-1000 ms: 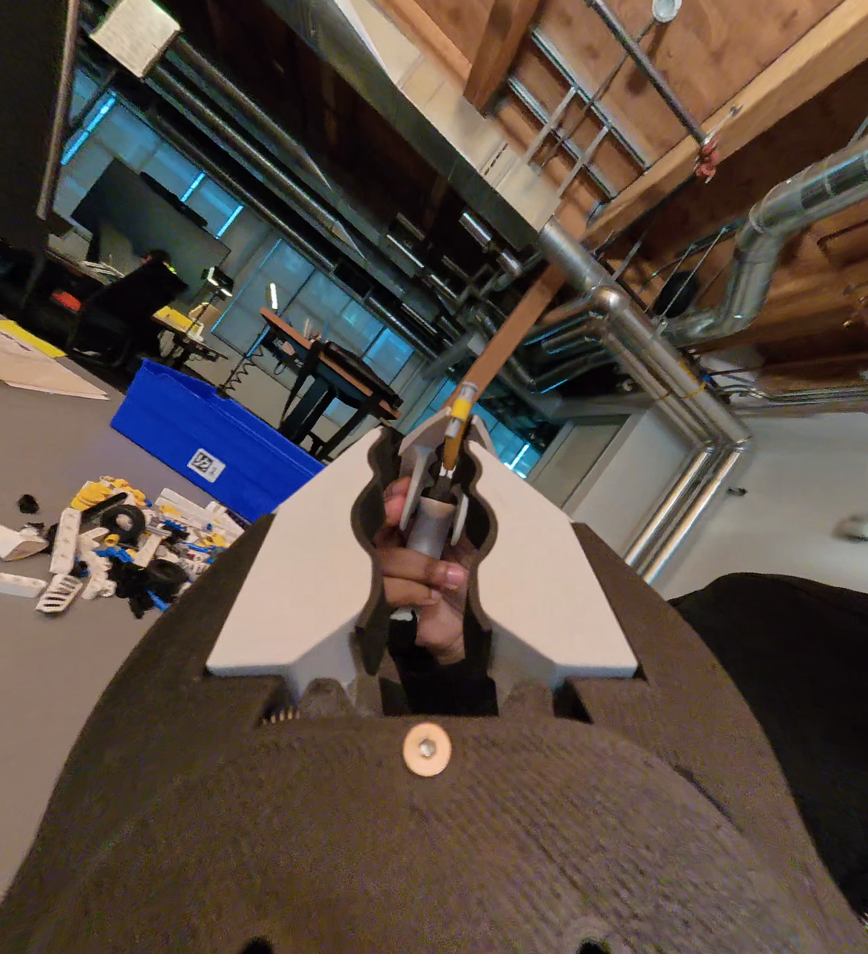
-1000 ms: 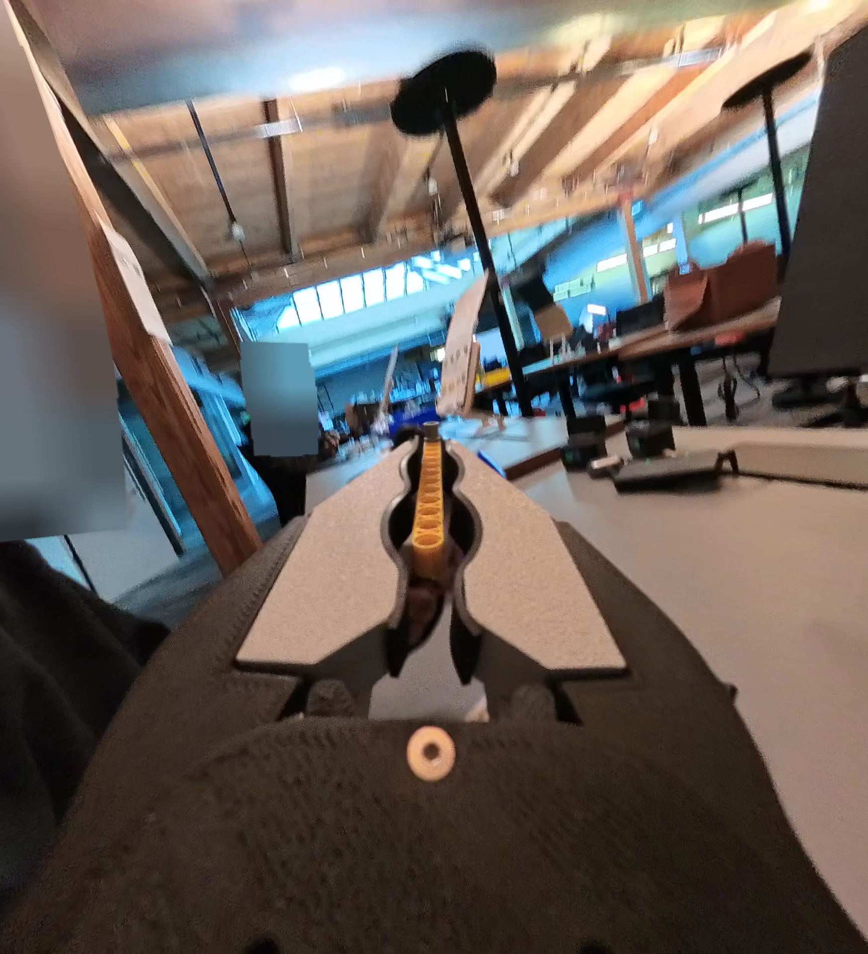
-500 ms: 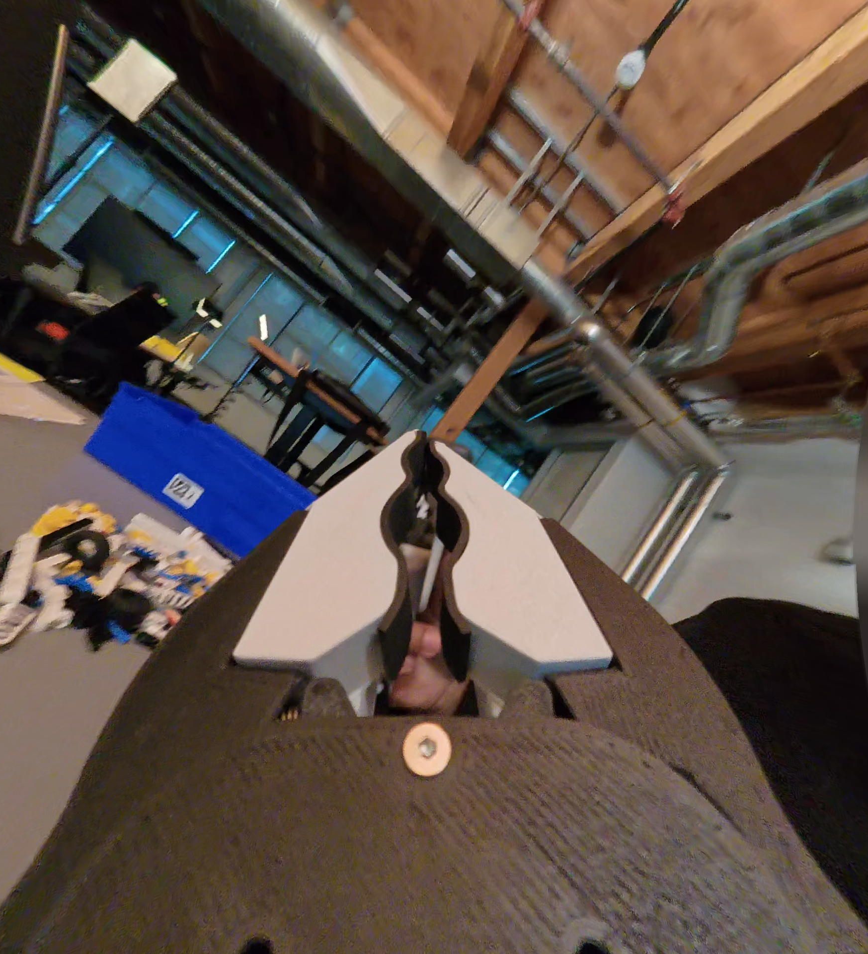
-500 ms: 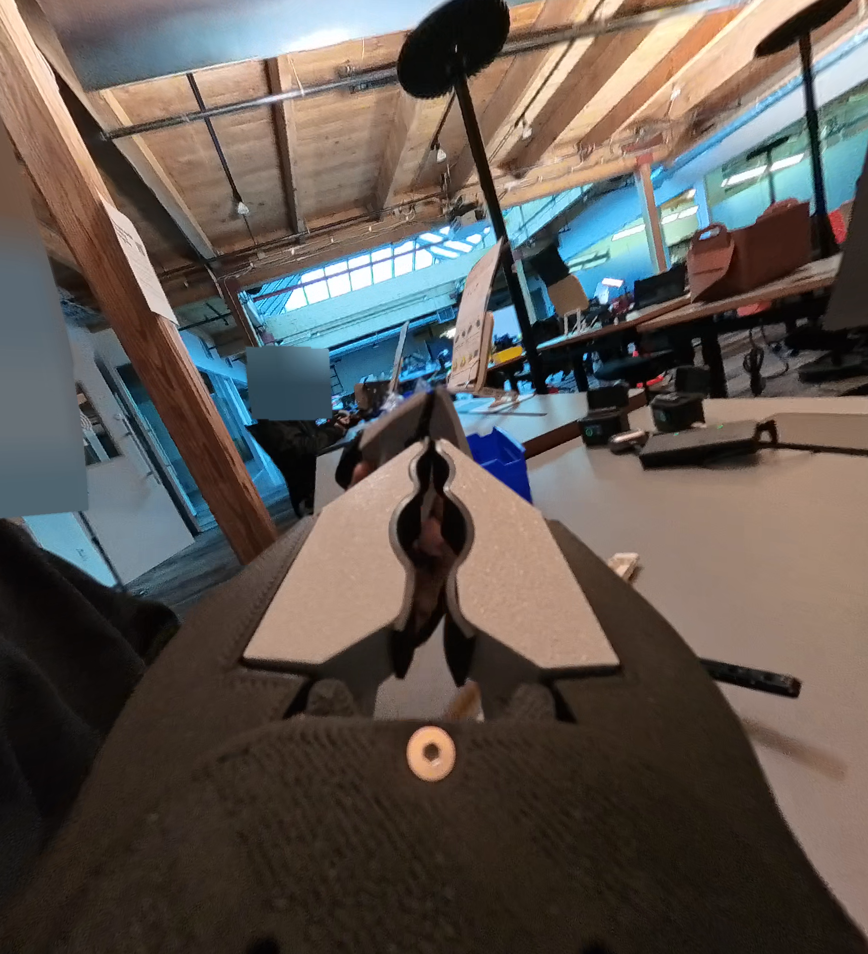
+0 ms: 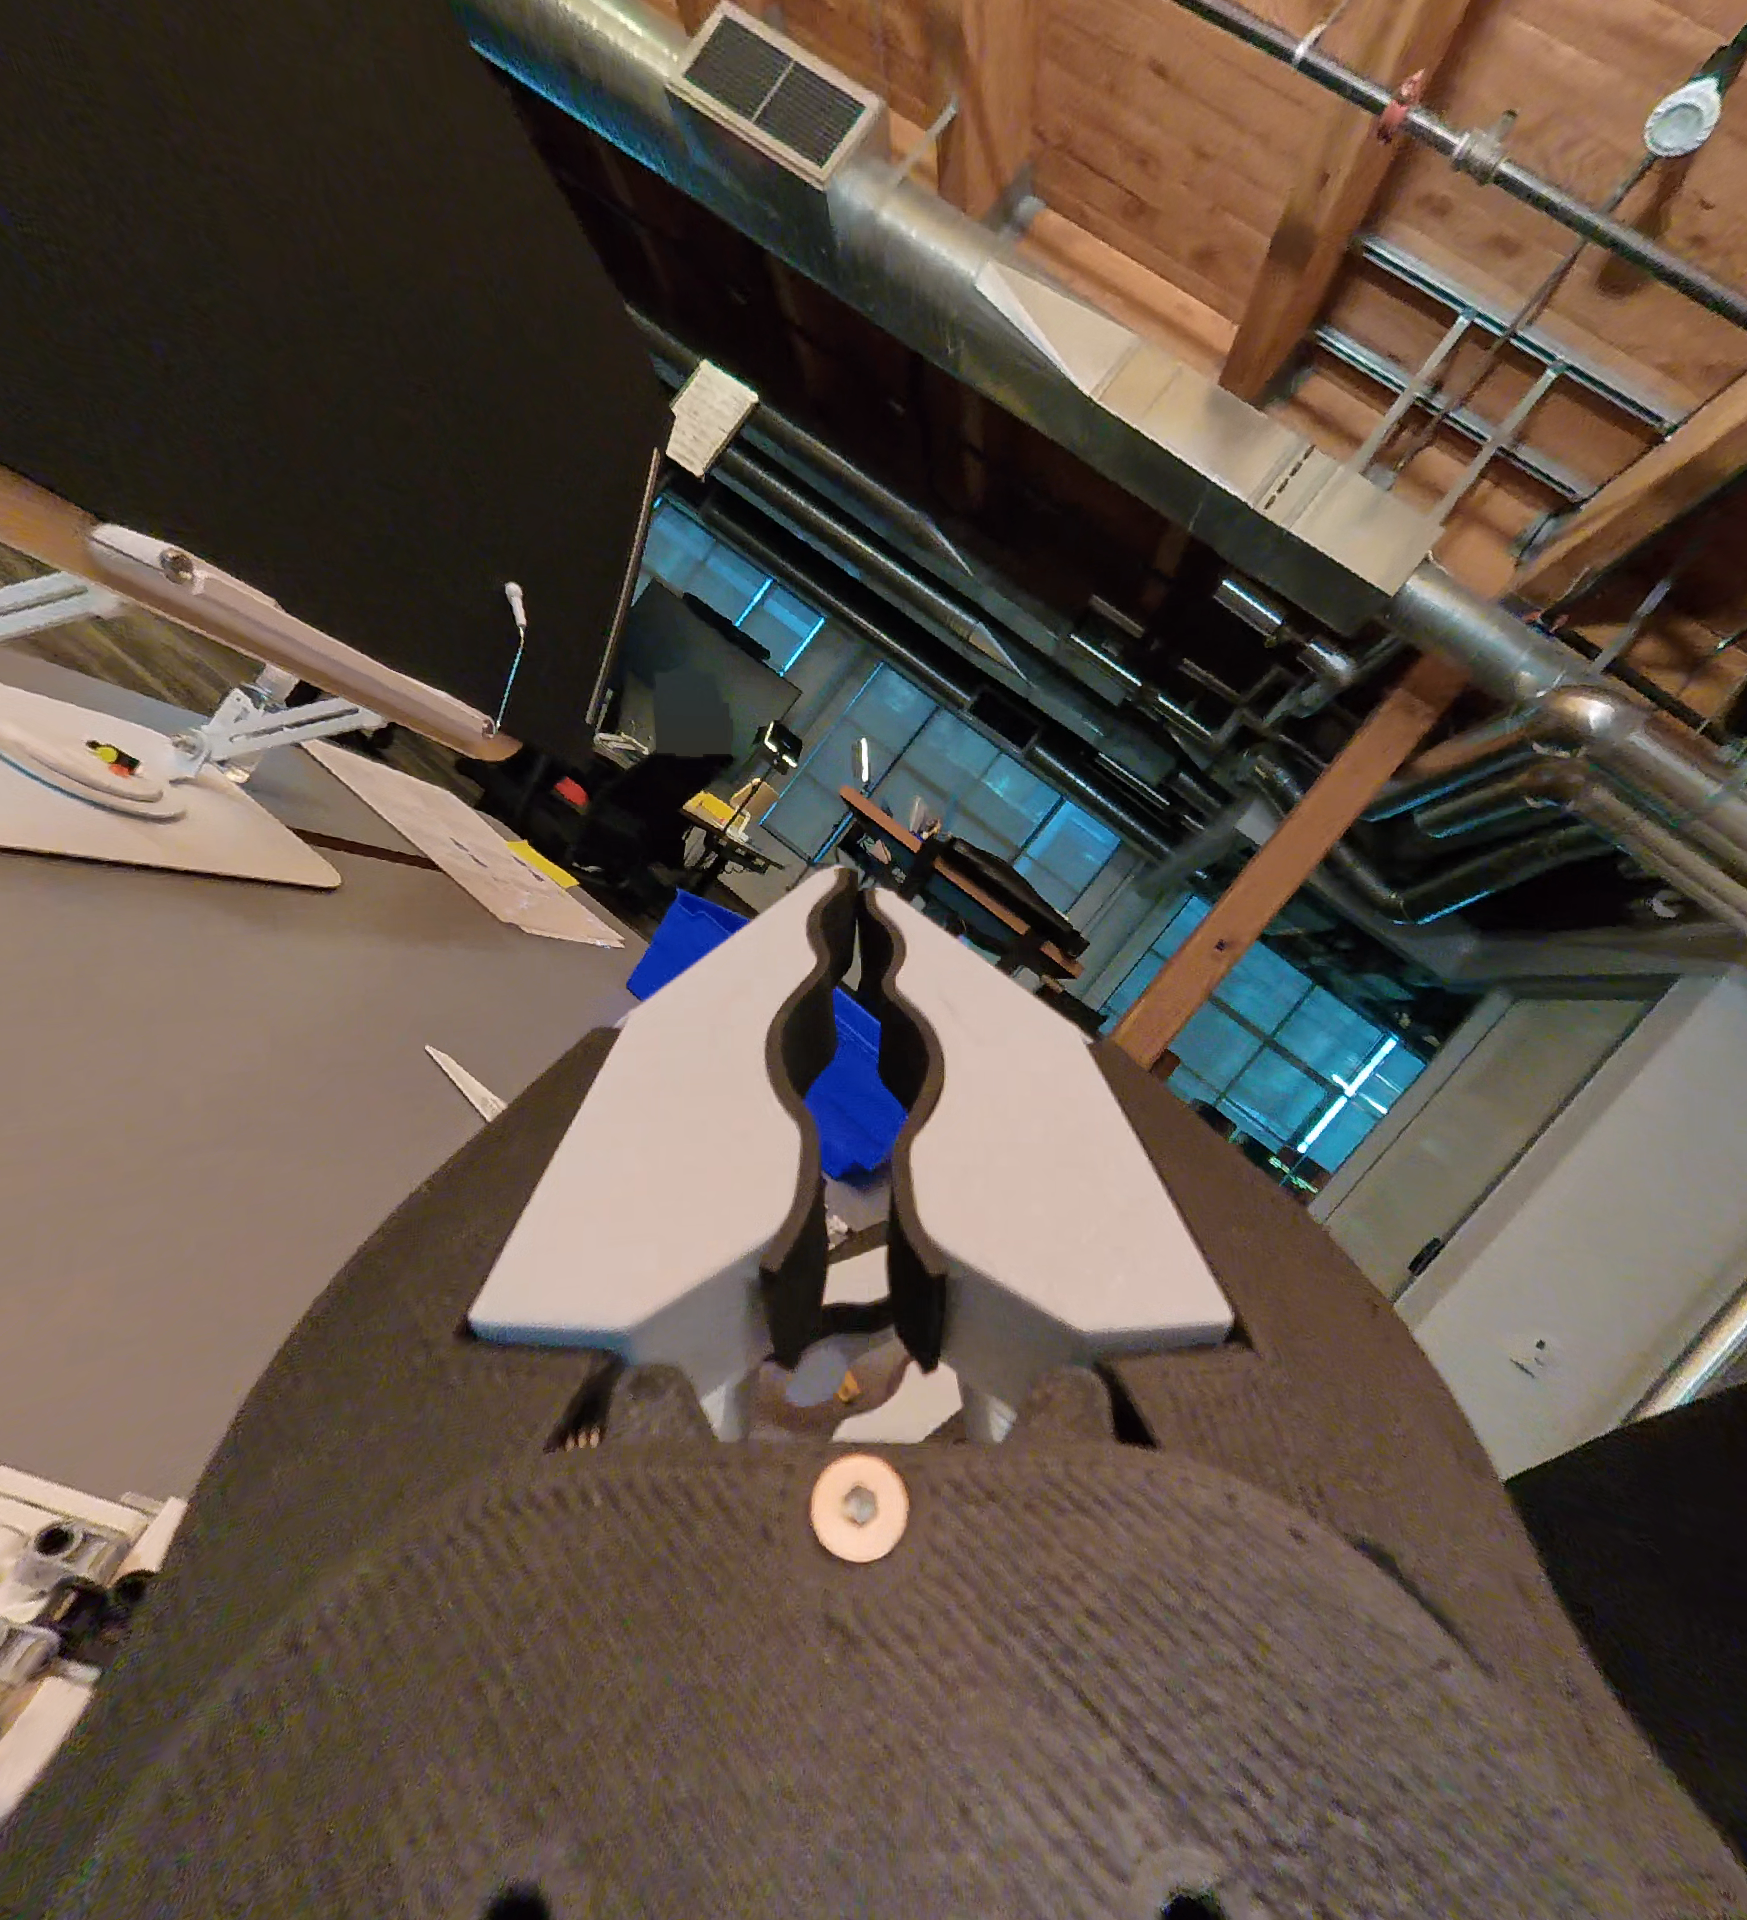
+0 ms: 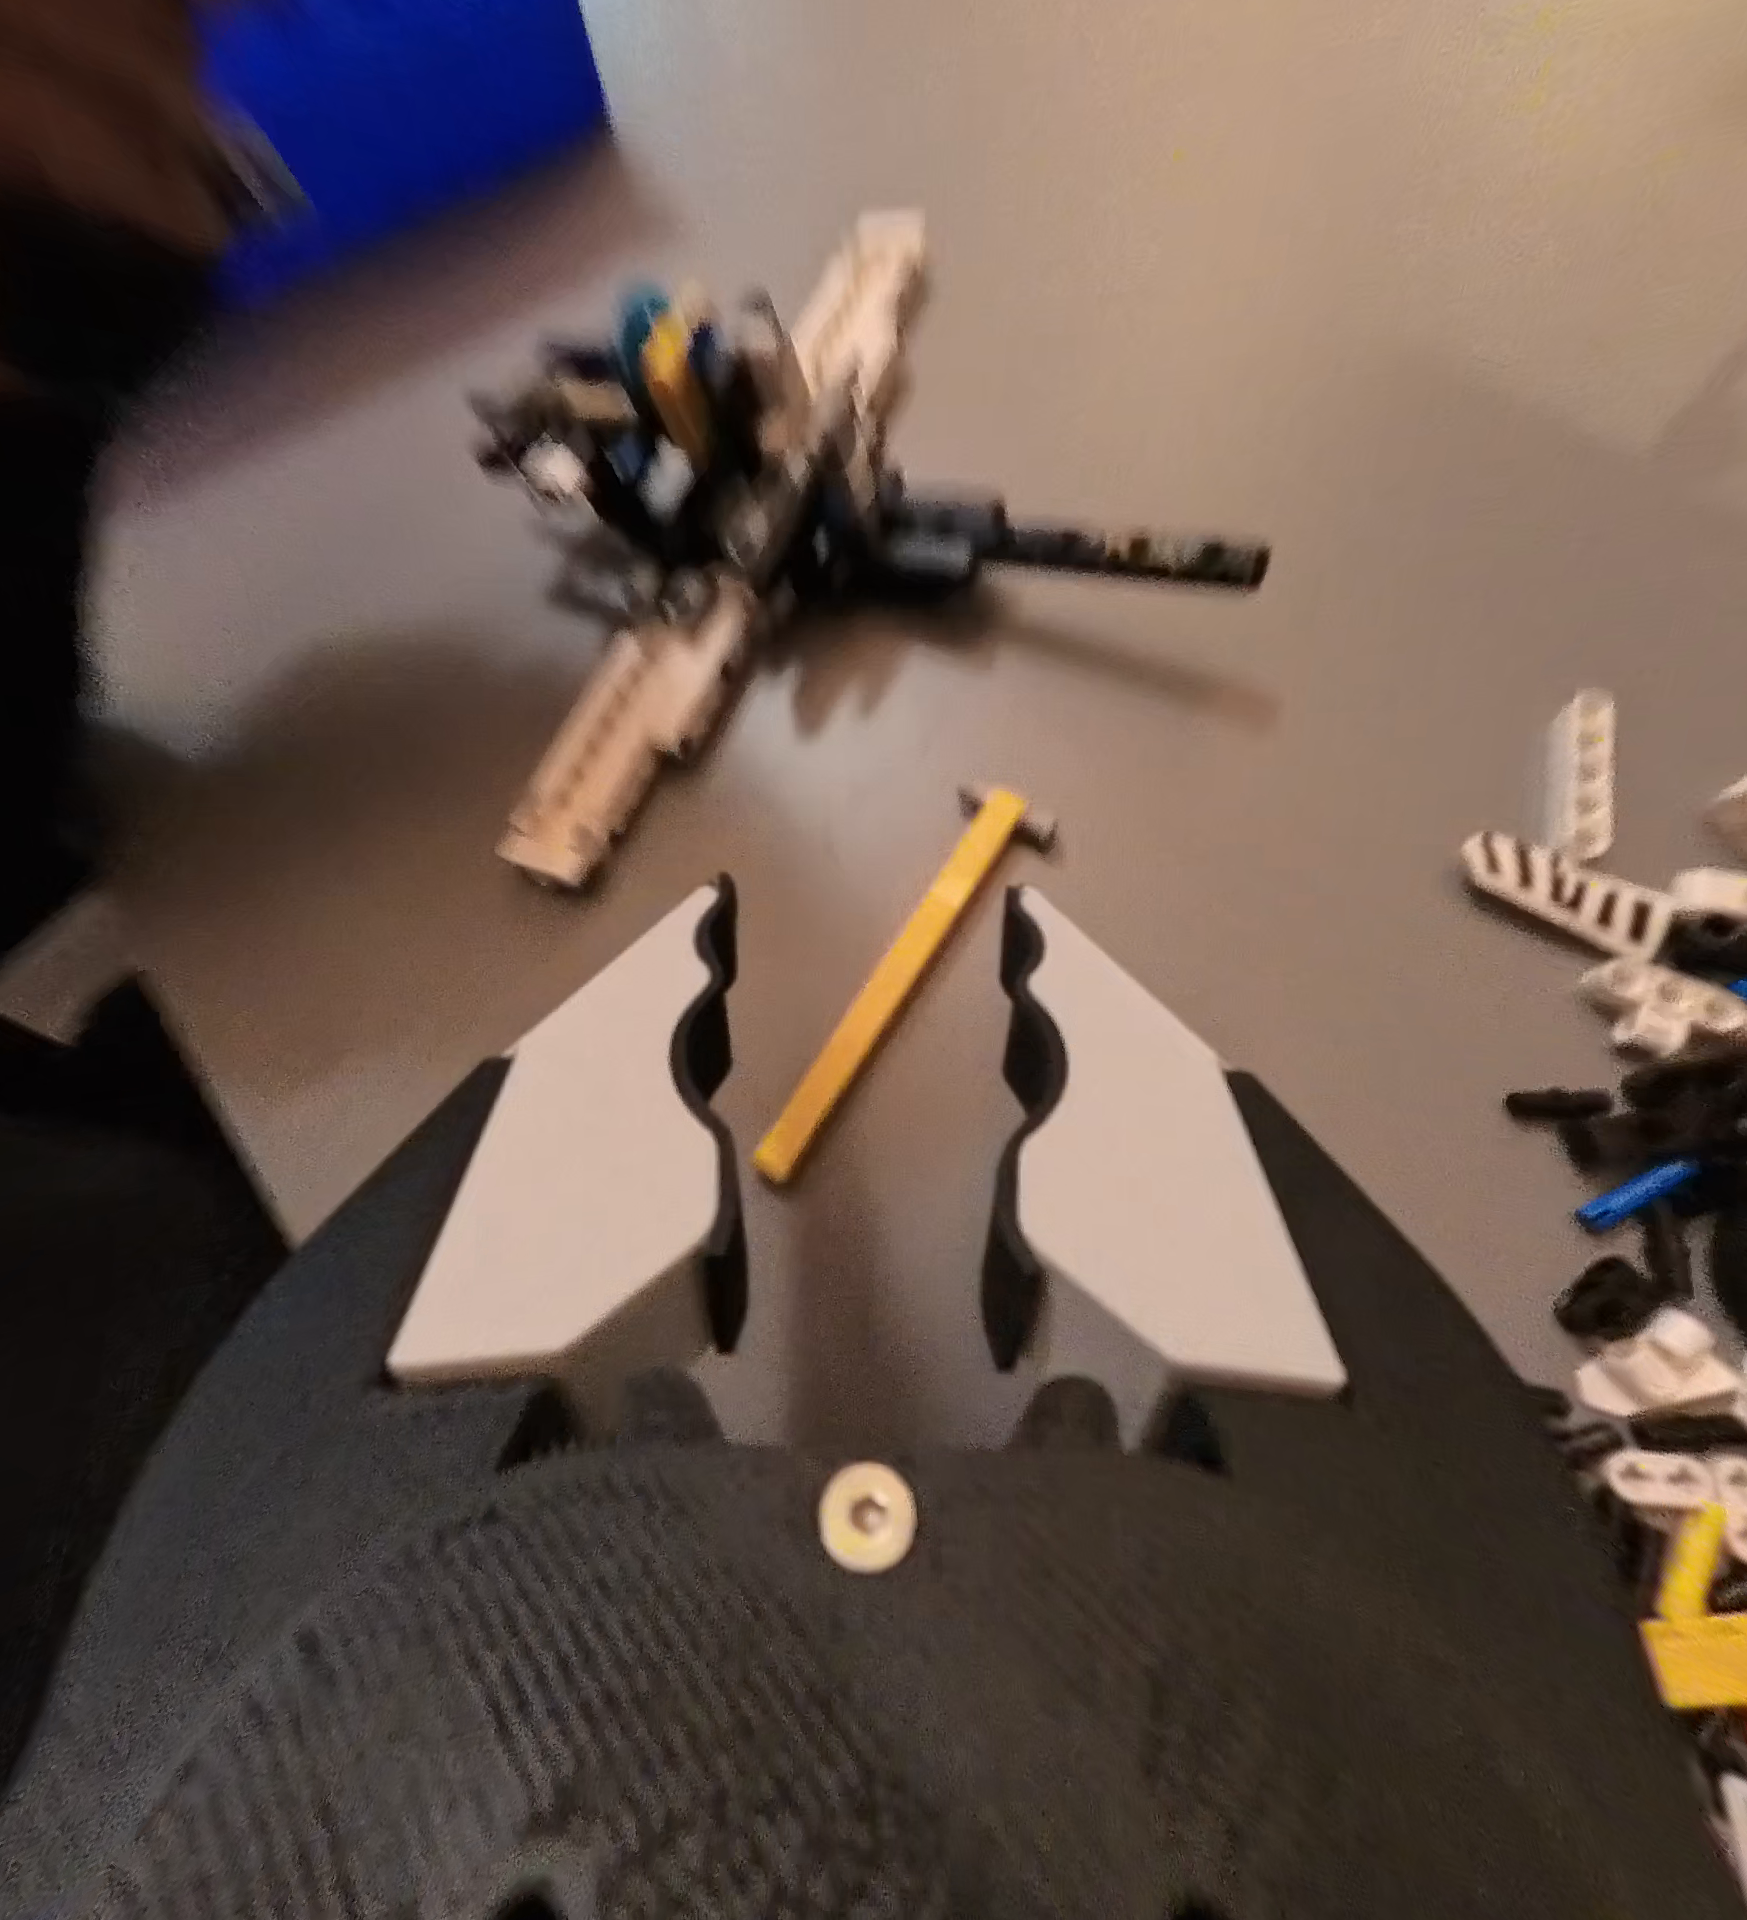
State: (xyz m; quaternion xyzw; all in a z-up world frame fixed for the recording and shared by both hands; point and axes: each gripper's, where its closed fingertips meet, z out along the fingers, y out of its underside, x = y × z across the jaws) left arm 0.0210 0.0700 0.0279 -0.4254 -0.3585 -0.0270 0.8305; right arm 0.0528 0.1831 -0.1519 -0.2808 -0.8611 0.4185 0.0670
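My right gripper [image 6: 867, 889] is open and points down at the grey table [image 6: 1264, 260]. A long yellow beam [image 6: 890, 987] with a small grey pin at its far end lies on the table between the fingers, and neither pad touches it. A blurred assembly of white, black, blue and yellow bricks [image 6: 744, 468] lies just beyond. My left gripper [image 5: 853, 906] is shut with its tips together, raised above the table and pointing across the room. I see nothing between its pads.
A pile of loose pieces [image 6: 1700, 1091] lies to the right of my right gripper. A blue bin [image 6: 391, 114] stands at the far left; it also shows behind my left fingers [image 5: 848, 1112]. A black monitor [image 5: 225, 312], its white base [image 5: 69, 800] and paper sheets [image 5: 474, 852] stand left.
My right gripper, shut on the yellow beam a second ago, has swung down to the table and opened; the beam now lies between its fingers. My left gripper shut and turned left.
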